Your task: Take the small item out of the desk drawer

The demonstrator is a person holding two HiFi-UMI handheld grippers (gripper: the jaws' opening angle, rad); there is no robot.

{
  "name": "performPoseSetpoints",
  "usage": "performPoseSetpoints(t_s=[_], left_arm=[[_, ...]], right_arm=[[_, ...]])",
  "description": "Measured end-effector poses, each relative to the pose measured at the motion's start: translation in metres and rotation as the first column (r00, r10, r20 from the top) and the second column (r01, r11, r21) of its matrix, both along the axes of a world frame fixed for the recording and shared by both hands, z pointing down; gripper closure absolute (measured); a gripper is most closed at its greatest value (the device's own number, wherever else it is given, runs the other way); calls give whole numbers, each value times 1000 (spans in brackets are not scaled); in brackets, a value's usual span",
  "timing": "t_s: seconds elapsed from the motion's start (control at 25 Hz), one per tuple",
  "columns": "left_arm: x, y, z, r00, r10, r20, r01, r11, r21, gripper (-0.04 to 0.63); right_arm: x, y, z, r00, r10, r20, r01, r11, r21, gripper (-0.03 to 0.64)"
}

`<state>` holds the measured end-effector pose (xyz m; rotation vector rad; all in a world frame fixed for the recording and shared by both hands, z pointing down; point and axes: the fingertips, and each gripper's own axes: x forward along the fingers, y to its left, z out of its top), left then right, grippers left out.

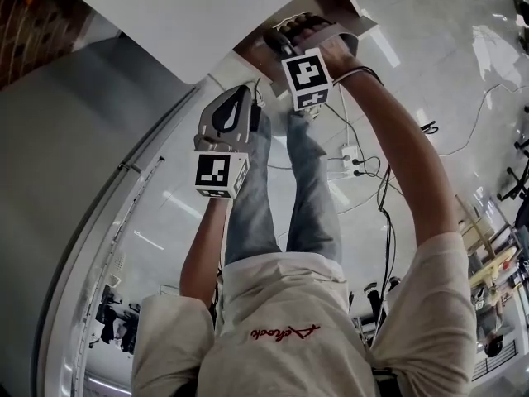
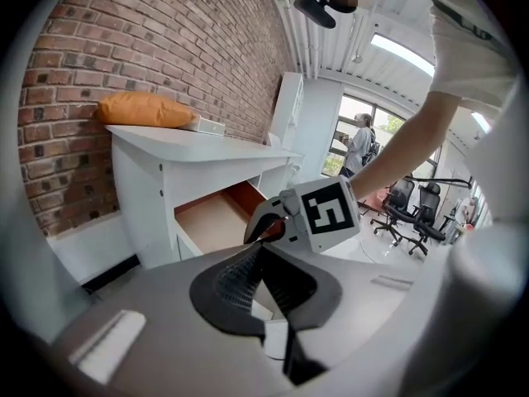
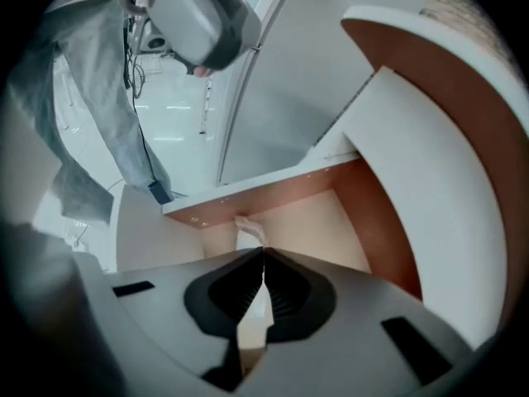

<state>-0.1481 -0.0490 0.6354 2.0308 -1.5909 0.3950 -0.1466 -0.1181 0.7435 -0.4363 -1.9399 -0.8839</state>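
Small item (image 3: 246, 228), pale and slightly crumpled, lies inside the open drawer (image 3: 364, 213), close to its back wall. It is too small to identify further. The right tool (image 3: 263, 253) reaches down into the drawer, and its two dark ribbed jaws are pressed together at the tips, right where the item's near end meets them. They appear to be pinching that end, though the hold itself is hard to confirm. Reaching in from the open front probably gives the straightest path to lift the item up and out.

The drawer has a tan floor and reddish-brown sides and is pulled well out from the white counter (image 2: 190, 139), which leaves the inside open to reach. The left tool (image 2: 261, 248) hangs just outside the drawer front with its jaws together on nothing. It seems to be held back so that it does not crowd the opening. An orange cushion (image 2: 145, 108) rests on top of the counter, against a brick wall (image 2: 149, 40).
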Motion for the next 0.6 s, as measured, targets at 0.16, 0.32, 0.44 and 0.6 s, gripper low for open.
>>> performPoseSetpoints(t_s=[0.16,0.32,0.44,0.6], left_arm=[[6,-6,-5,999,49,1,-49,999,3,586],[13,-11,-9,995,101,2,-101,995,3,586],[23,-17,-14,988,152,6,-152,988,4,586],[37,-23,-27,980,197,15,-197,980,5,586]], right_arm=[[14,-6,-35,996,59,72,-61,998,28,604],[29,-6,-65,983,123,136,-128,991,31,604],[42,-9,-91,960,207,187,-215,976,22,604],[60,-9,-118,926,297,234,-306,952,4,604]])
